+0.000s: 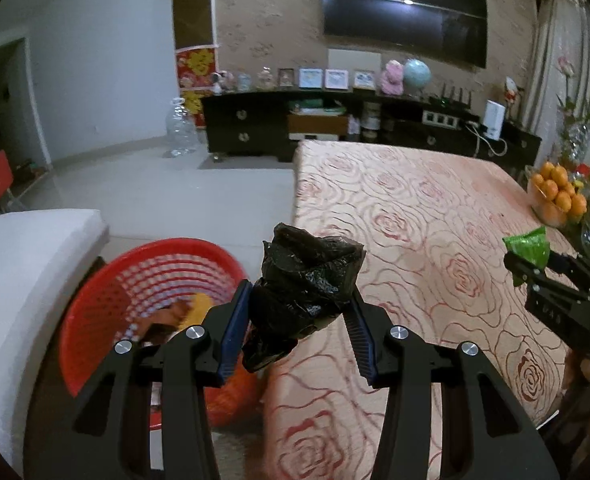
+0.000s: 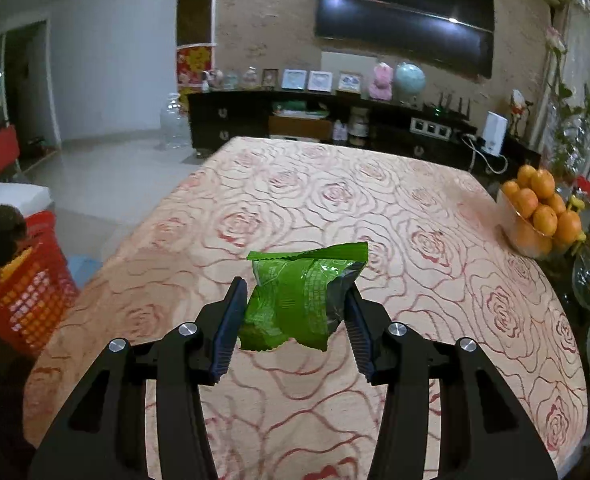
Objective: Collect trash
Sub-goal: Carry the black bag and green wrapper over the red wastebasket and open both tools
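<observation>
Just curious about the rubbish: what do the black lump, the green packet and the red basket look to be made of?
Black lump: thin glossy plastic film, probably a bag, judging by its crinkles and sheen. Green packet: printed shiny foil or plastic wrapper with a crimped, serrated edge. Red basket: rigid moulded plastic, with a perforated lattice wall.

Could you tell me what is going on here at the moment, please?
A person is clearing trash off a table with a gripper in each hand. The left gripper is clamped on a crumpled black plastic bag, held near the table's edge beside the red mesh basket, which already holds some wrappers. The right gripper is clamped on a green snack wrapper, lifted above the rose-patterned tablecloth. A bowl of oranges sits at the table's far right.
</observation>
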